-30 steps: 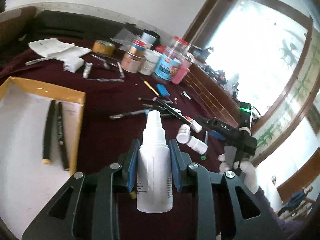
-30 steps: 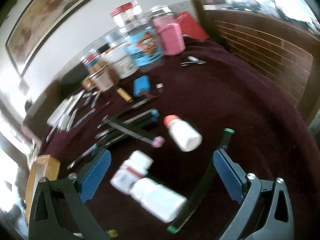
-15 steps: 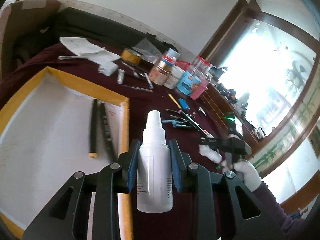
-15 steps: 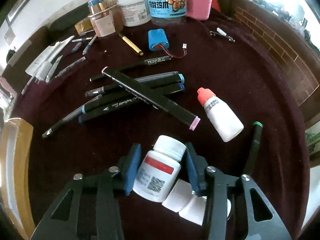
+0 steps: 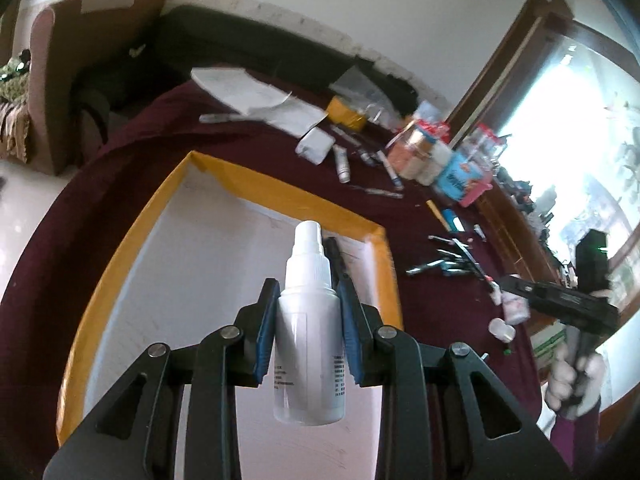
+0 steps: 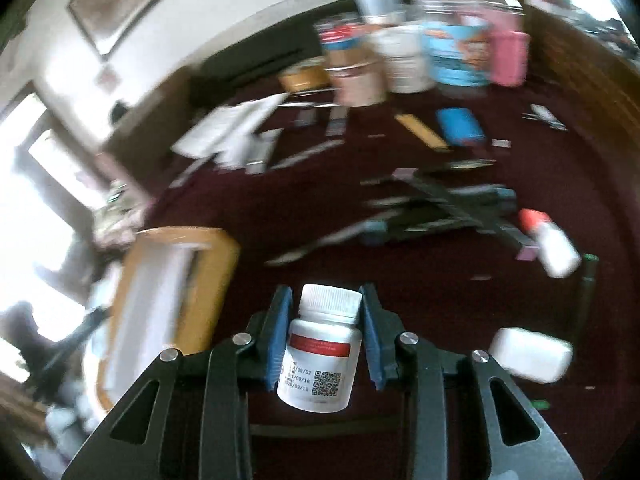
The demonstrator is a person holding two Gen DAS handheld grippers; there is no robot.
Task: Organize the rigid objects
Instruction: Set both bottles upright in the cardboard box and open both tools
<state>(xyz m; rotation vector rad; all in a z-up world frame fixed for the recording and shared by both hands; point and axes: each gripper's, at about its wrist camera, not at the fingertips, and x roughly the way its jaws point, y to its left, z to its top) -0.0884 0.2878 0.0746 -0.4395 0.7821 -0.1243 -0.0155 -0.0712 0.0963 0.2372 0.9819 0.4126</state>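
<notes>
Showing dates, QR: pill bottle (image 6: pixel 320 356)

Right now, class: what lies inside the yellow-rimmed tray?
In the left wrist view, the yellow-rimmed tray shows a bare white floor and one dark marker. The spray bottle in the left gripper covers the rest there.

Both grippers share one build. The left gripper (image 5: pixel 308 312) has matte black angular arms with triangular cut-outs, round silver screw heads along the linkages, and blue pads (image 5: pixel 267 330) lining its fingers. The right gripper (image 6: pixel 326 334) matches it. Beside the left gripper, the person's right hand (image 5: pixel 572 376) wears a white glove above a purple sleeve (image 5: pixel 568 440).
</notes>
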